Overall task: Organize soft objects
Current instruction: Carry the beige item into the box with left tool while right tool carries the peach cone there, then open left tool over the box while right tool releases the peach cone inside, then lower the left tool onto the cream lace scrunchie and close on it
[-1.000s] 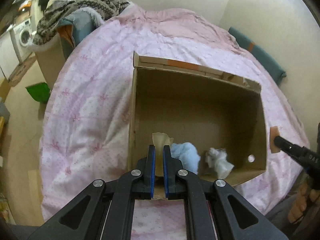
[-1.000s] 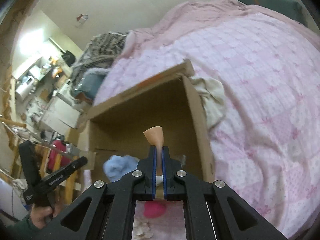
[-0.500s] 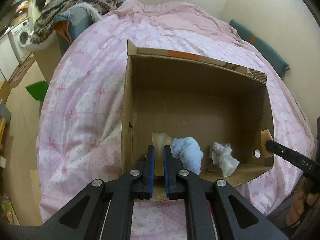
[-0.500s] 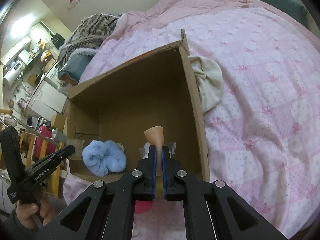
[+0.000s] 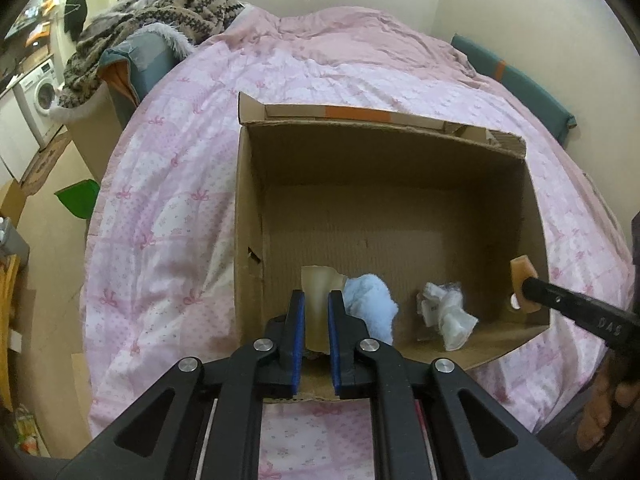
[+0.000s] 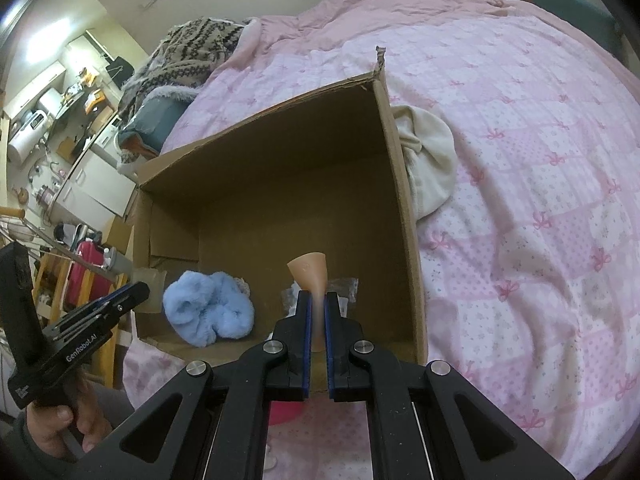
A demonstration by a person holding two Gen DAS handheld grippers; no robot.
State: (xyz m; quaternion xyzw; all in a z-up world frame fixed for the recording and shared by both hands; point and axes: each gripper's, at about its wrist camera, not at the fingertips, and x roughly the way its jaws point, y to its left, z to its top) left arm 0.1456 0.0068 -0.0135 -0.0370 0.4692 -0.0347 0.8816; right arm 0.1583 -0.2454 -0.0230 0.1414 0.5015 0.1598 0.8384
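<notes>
An open cardboard box (image 5: 384,160) lies on the pink bed. Inside it are a fluffy light blue soft object (image 5: 370,306) and a crumpled white piece (image 5: 448,314). My left gripper (image 5: 316,308) is shut on a beige cardboard flap (image 5: 318,284) at the box's near left edge. My right gripper (image 6: 318,312) is shut on a tan flap (image 6: 310,270) at the box's near right edge. The blue object also shows in the right wrist view (image 6: 208,308), and the box (image 6: 272,168) too. A cream cloth (image 6: 428,160) lies outside against the box's right wall.
The pink quilt (image 5: 168,200) covers the bed around the box. A patterned blanket pile (image 5: 160,8) sits at the far left corner. A teal cushion (image 5: 516,80) lines the wall. A green bin (image 5: 78,200) stands on the floor left of the bed.
Both grippers, still shut on the flaps, have lifted and tipped the view over the box, so more of its inside shows. The box contents have not moved.
</notes>
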